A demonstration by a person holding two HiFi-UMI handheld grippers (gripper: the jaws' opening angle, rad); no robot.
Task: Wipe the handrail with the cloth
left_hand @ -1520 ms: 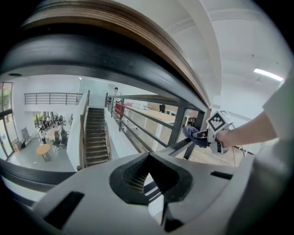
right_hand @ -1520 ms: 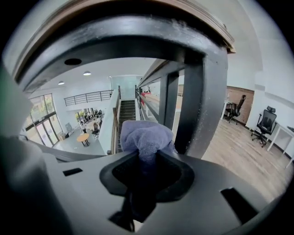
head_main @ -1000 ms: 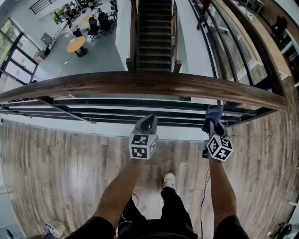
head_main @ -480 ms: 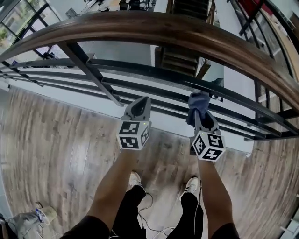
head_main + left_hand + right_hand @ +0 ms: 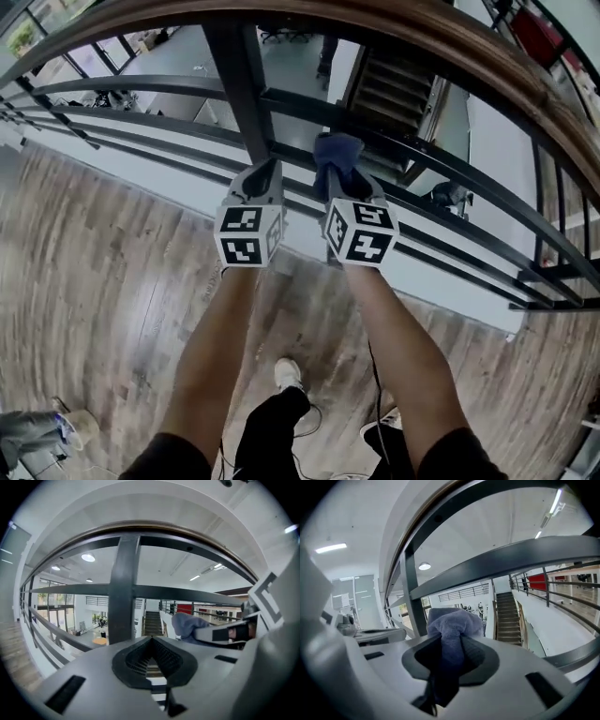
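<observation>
The brown wooden handrail (image 5: 511, 80) arcs over the top of the head view, above both grippers. My right gripper (image 5: 337, 161) is shut on a bunched blue cloth (image 5: 336, 150), which sticks out past its tips close to a black rail bar. In the right gripper view the cloth (image 5: 452, 630) fills the jaws, and the handrail (image 5: 423, 523) curves overhead. My left gripper (image 5: 265, 171) is just left of it, shut and holding nothing, facing the black upright post (image 5: 239, 75). The left gripper view has that post (image 5: 123, 588) straight ahead and the cloth (image 5: 187, 623) to the right.
Black horizontal bars (image 5: 441, 169) run below the handrail, with an open drop to a lower floor and a staircase (image 5: 394, 80) behind them. I stand on wood plank flooring (image 5: 103, 281). A cable (image 5: 309, 417) trails by my feet, and a bag (image 5: 37, 431) lies at the lower left.
Both grippers have moved left along the railing and drawn close together, now at the upright post. The handrail has risen to the top of the view. The cloth stays in the right gripper.
</observation>
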